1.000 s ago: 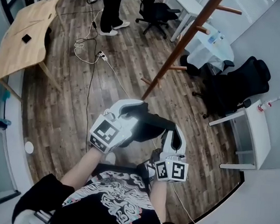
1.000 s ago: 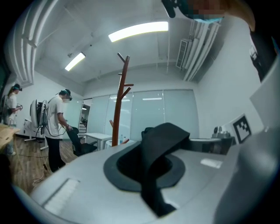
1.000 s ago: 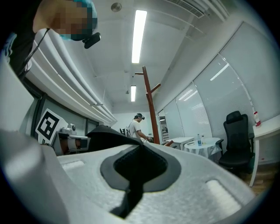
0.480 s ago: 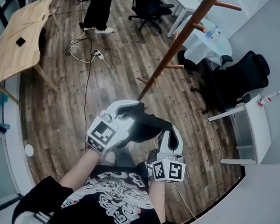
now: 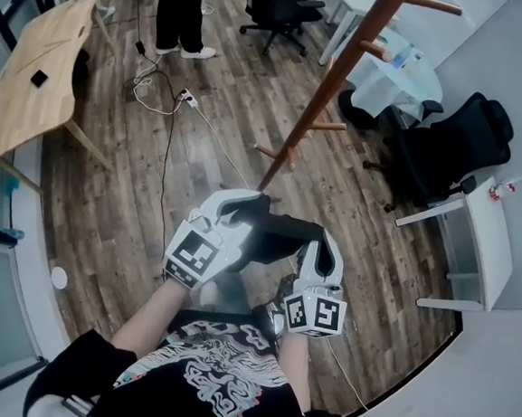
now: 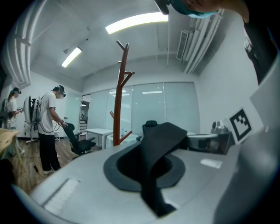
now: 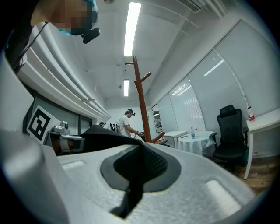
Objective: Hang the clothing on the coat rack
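Both claws sit a touch lower in the head view than a second ago, and the standing person (image 5: 181, 5) at the top has shifted left. Grip looks unchanged.

Your left claw (image 6: 148, 168) is clamped shut on the clothing (image 5: 273, 229). A black fold runs up through the pads and drapes over to the right.

Your right claw (image 7: 136, 169) is clamped too, with a thin black strip of the same garment pinched between its jaws. The fabric spreads off to the left, towards the other claw.

You're holding the garment bunched between the two claws, in front of your chest and above the wooden floor (image 5: 204, 134). Both claws point roughly level.

The coat rack (image 5: 338, 74) is ahead of you, its brown pole slanting up to the right in the head view with pegs sticking out. The garment is on none of them and is apart from the pole.

Further out:
- black office chair (image 5: 448, 151) on the right
- white round bench (image 5: 395, 79) with a bottle on it, behind the rack
- wooden bench (image 5: 37, 74) on the left
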`<state>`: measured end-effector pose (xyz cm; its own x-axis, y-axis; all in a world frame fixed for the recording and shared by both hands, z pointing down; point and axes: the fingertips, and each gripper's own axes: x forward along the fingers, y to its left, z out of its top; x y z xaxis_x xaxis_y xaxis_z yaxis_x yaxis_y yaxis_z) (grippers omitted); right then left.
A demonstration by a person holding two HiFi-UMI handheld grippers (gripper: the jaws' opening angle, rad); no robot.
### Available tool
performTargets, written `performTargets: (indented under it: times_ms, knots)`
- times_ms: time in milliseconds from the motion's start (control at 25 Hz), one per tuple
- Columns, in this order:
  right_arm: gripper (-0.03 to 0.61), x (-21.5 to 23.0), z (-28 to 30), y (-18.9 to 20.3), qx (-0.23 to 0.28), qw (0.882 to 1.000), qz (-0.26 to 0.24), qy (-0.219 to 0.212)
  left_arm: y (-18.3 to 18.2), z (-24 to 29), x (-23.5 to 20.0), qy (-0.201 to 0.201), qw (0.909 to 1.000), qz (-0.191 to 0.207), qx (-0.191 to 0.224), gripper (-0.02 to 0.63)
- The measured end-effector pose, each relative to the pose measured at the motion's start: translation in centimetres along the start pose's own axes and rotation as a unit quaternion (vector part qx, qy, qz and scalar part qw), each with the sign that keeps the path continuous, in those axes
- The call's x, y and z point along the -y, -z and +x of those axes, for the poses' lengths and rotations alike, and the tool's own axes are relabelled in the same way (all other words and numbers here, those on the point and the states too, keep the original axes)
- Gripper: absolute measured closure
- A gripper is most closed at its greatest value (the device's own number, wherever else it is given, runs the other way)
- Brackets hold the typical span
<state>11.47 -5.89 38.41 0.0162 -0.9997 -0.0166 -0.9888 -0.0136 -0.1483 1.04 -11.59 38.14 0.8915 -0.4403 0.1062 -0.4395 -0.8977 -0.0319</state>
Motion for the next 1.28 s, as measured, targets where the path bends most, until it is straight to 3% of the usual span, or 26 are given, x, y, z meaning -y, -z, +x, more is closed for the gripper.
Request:
performTargets:
  times_ms: [480, 1280]
  knots:
    - [0.577, 2.0, 4.2, 1.8, -0.011, 1.0, 0.011, -0.004, 2.1, 3.3, -2.7, -0.005, 0.9998, -0.006, -0.021, 0.607]
    - [0.577, 4.4, 10.0, 1.3, -0.036, 0.998, -0.031, -0.042, 1.4, 7.9, -7.1, 0.0, 0.9997, -0.005, -0.024, 0.607]
